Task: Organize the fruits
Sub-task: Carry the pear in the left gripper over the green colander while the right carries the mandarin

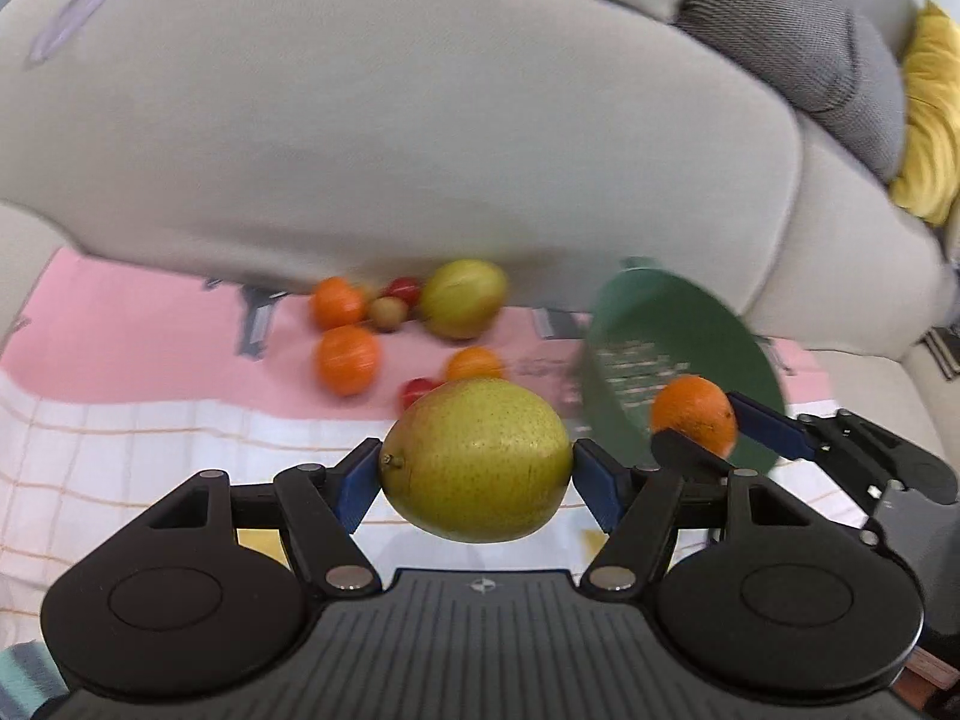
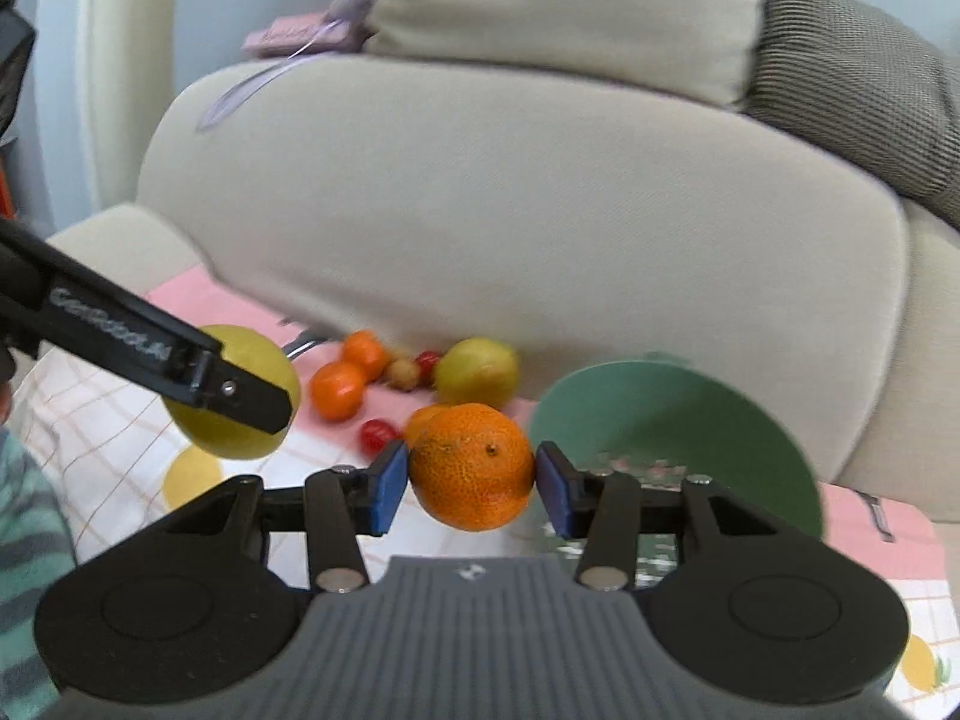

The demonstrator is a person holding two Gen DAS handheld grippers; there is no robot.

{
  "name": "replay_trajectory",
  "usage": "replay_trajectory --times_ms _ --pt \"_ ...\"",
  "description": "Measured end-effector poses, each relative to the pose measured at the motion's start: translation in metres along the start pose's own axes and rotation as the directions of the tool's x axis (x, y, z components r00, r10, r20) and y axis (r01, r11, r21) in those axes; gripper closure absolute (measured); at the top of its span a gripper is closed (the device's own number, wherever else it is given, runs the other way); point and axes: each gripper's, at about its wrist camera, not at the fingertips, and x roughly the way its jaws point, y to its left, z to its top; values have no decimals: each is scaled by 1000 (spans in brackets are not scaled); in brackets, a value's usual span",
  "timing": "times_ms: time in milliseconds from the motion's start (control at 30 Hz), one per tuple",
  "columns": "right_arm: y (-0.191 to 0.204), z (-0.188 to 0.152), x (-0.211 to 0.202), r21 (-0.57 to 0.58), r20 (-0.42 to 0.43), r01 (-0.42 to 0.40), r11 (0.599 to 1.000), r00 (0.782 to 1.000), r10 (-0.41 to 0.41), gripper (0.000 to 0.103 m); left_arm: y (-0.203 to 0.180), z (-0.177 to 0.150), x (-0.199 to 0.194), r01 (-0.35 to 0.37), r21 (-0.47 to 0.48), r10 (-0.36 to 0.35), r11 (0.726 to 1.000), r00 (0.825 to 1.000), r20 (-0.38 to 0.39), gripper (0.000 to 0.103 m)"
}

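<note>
My left gripper (image 1: 477, 474) is shut on a yellow-green pear (image 1: 477, 462), which it holds sideways above the cloth. My right gripper (image 2: 472, 480) is shut on an orange (image 2: 472, 468). In the left wrist view that orange (image 1: 696, 423) hangs at the right in front of a tilted green bowl (image 1: 684, 336). In the right wrist view the held pear (image 2: 198, 426) is at the left, and the bowl (image 2: 690, 420) is at the right. Behind lie loose fruits: oranges (image 1: 348, 358), a second pear (image 1: 463, 298) and small red fruits (image 1: 403, 289).
The fruits lie on a pink and white checked cloth (image 1: 120, 420) over a beige sofa seat. The sofa's back cushion (image 1: 420, 138) rises close behind them. A grey cushion (image 1: 798, 42) and a yellow one (image 1: 930, 120) are at the right. A striped sleeve (image 2: 24, 540) is at the left.
</note>
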Motion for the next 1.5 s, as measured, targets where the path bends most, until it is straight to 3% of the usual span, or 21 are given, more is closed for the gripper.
replay_trajectory --times_ms 300,467,633,1167,1500 --pt "-65 -6 -1 79 -42 111 991 993 -108 59 -64 28 26 87 93 -84 992 996 -29 24" --pt "-87 -12 16 76 -110 107 991 989 -99 59 -92 36 51 126 121 -117 985 990 -74 24" --pt "-95 -19 34 57 -176 75 996 982 -64 59 -115 35 75 115 168 -95 979 988 -119 24" --pt "-102 -31 74 70 -331 -9 998 943 31 59 -112 13 114 88 185 -36 979 962 -270 25" --pt "-85 -38 62 86 -413 -78 993 904 107 59 -102 -3 111 63 212 21 975 928 -372 25"
